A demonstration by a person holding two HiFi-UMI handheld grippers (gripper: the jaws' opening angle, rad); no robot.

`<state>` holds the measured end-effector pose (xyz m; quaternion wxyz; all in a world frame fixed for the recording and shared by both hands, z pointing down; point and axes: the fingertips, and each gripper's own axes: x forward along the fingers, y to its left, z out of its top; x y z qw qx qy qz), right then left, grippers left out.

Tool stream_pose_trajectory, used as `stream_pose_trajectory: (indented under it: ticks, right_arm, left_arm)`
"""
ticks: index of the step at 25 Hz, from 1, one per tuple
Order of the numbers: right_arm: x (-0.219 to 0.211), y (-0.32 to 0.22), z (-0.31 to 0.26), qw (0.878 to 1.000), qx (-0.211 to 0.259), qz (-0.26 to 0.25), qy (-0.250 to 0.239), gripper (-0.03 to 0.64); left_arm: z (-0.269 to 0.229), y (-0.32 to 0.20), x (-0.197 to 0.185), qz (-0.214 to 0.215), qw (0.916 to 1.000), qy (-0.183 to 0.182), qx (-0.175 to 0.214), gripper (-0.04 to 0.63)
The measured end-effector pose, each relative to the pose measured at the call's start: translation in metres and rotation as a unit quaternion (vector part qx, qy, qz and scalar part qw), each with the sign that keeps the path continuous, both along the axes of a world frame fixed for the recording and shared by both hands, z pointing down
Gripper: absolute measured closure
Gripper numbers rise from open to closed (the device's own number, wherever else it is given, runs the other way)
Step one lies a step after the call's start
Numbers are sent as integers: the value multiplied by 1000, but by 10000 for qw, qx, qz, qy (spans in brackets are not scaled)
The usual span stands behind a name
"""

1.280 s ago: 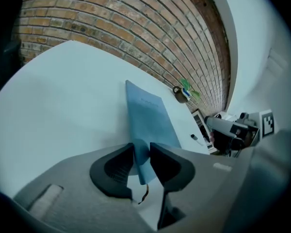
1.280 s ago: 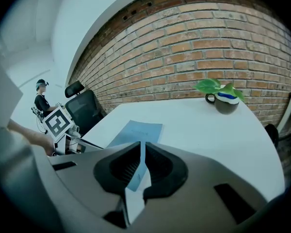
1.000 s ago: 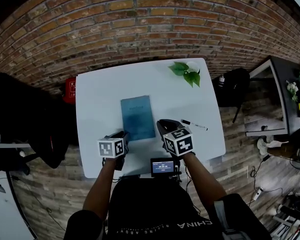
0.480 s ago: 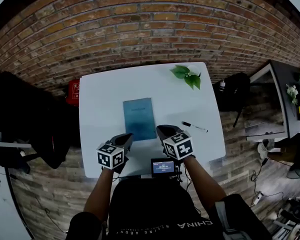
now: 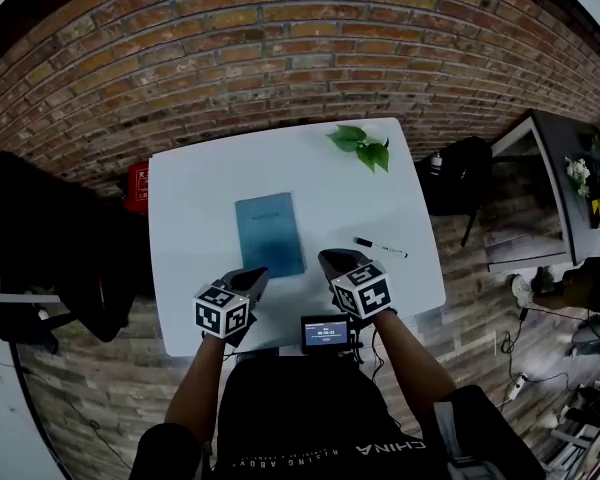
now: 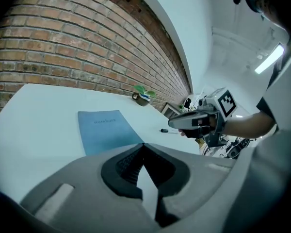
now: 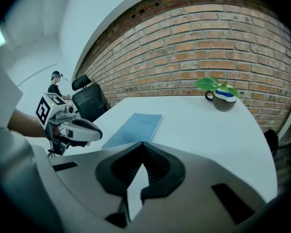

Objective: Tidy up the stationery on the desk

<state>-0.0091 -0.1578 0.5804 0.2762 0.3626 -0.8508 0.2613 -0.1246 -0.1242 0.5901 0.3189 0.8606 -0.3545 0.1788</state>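
While both tools hovered over the near edge of the white rectangular table (image 5: 190, 183), the left hand-held gripper (image 5: 254, 274) had its two grey jaws pressed together at the tips, with nothing caught between them. The right hand-held gripper (image 5: 330, 259) was the same, its jaws closed tip to tip and empty. A thin blue rectangular notebook (image 5: 269, 234) lay flat near the middle of the table, closed, its near short edge just beyond the two grippers and between them. To the right of the notebook and well apart from it, a slim white marker pen with a black cap (image 5: 380, 247) lay on the tabletop, just beyond the right hand-held gripper and a little to its right. At the far right corner stood a dark mug holding a green leafy plant (image 5: 360, 146), well away from both stationery items. A small black device with a lit screen (image 5: 325, 331) sat at the near edge of the table, close to the person's body, between the forearms. A red brick wall (image 5: 280, 38) ran behind the table, and in the right gripper view a black office chair (image 7: 89, 101) stood by the table's left side.
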Motion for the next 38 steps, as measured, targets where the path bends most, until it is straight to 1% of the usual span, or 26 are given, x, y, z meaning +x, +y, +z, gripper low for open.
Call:
stream_pose_trajectory:
  ticks: [5,9,12,16,20,24,28,30,38]
  right_arm:
    - [43,-5,8,9996,7,149,251,606]
    - [74,-8,14,9988,-26,155,459,604]
    - [99,-8,24,9980,-139,117,604,569]
    - [127,-9,35,9960,-224,-33,863,541]
    - [148,-10,50,9902,-175,-370,1332,511]
    - [162,-15,62,9773,-5,-917,1908,500]
    - [167,-16,73,9635,99,-1381,2290,500]
    - [168,-15,78,9583,102,-1540,2404,500]
    - [169,-15,89,9531,16,-1669,2526,514]
  left_arm:
    - [1,-5,23,274,9996,-83,41,584]
    - [5,-6,46,468,9989,-81,16,584]
    - [10,-7,63,576,9983,-81,-28,584]
    - [15,-8,84,680,9976,-82,-112,584]
    - [23,-6,101,795,9966,-85,-195,584]
    - [29,-4,113,829,9962,-98,-247,584]
    - [35,-1,118,826,9960,-123,-305,584]
    - [37,-1,118,804,9961,-138,-332,584]
    - [39,0,114,748,9963,-189,-388,584]
